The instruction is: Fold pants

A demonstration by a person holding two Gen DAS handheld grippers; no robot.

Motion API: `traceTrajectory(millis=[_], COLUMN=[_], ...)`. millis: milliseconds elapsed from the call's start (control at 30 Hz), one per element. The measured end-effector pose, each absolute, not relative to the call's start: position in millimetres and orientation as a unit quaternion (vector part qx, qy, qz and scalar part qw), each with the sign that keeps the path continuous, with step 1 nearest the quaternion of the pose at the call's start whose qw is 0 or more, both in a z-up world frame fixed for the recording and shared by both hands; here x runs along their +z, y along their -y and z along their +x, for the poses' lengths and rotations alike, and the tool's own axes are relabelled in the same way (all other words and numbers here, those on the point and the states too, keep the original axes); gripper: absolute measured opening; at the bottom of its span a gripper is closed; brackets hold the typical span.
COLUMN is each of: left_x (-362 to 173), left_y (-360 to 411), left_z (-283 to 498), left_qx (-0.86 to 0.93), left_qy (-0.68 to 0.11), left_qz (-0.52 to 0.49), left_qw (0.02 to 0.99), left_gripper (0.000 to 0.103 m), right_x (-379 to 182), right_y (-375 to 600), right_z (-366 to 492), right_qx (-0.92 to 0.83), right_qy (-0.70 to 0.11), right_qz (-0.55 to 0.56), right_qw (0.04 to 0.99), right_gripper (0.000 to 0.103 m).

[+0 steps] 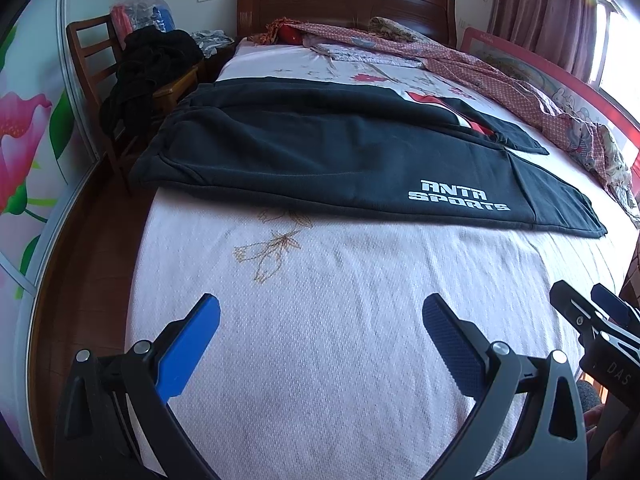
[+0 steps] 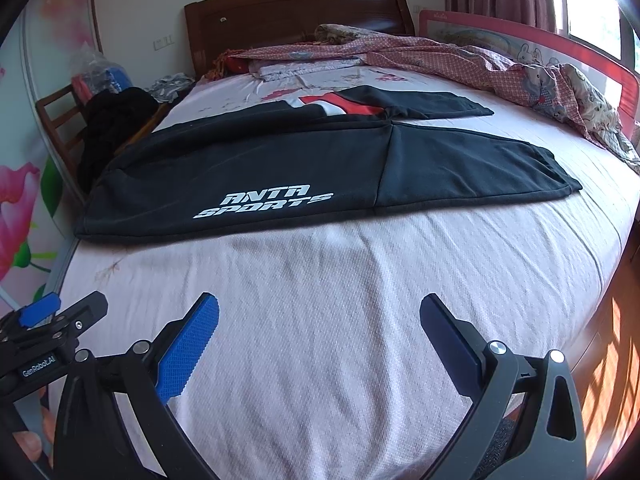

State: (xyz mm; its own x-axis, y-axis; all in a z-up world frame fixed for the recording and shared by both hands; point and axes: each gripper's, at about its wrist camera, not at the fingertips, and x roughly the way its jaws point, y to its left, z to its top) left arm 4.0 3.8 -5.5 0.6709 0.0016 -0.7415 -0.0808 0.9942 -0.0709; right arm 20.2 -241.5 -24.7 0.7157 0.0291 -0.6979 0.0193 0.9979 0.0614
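A bed (image 1: 320,320) covered by a pale pink sheet is seen, with dark pants (image 1: 320,152) laid flat across its middle, waistband toward the left, legs toward the right. White lettering "ANTA SPORTS" (image 2: 264,205) is printed on the near leg. At far left, a wooden chair (image 1: 92,64) is heaped with black clothing, and a clear plastic bag (image 1: 144,4) of coloured items is noted behind it. The left gripper (image 1: 320,320) and the right gripper (image 2: 319,320) are held over bare sheet near the pants, blue-padded fingers spread wide, nothing grasped. "GenRobot.AI" (image 2: 38,368) is read on the left gripper's body.
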Motion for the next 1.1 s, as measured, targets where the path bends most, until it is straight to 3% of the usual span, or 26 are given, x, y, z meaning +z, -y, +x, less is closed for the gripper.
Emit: traceTrajectory(millis=[500, 700, 867, 1100], left_x=[-3, -38, -97, -110], left_y=[-36, -82, -125, -133], left_z=[24, 63, 82, 106], left_qx=[-0.011, -0.106, -0.114, -0.116], left_qy=[-0.436, -0.497, -0.44, -0.402], left_qz=[-0.116, -0.378, -0.602, -0.653], left_qw=[0.892, 0.773, 0.656, 0.632], left_gripper=[0.101, 0.101, 0.101, 0.101], right_x=[-36, -41, -40, -45], right_y=[258, 257, 254, 252], right_z=[24, 26, 25, 28], right_qx=[0.037, 0.028, 0.029, 0.03], right_qy=[-0.422, -0.433, -0.432, -0.443], right_qz=[0.118, 0.098, 0.086, 0.082], right_qw=[0.898, 0.896, 0.897, 0.892], right_gripper=[0.1, 0.1, 0.1, 0.1])
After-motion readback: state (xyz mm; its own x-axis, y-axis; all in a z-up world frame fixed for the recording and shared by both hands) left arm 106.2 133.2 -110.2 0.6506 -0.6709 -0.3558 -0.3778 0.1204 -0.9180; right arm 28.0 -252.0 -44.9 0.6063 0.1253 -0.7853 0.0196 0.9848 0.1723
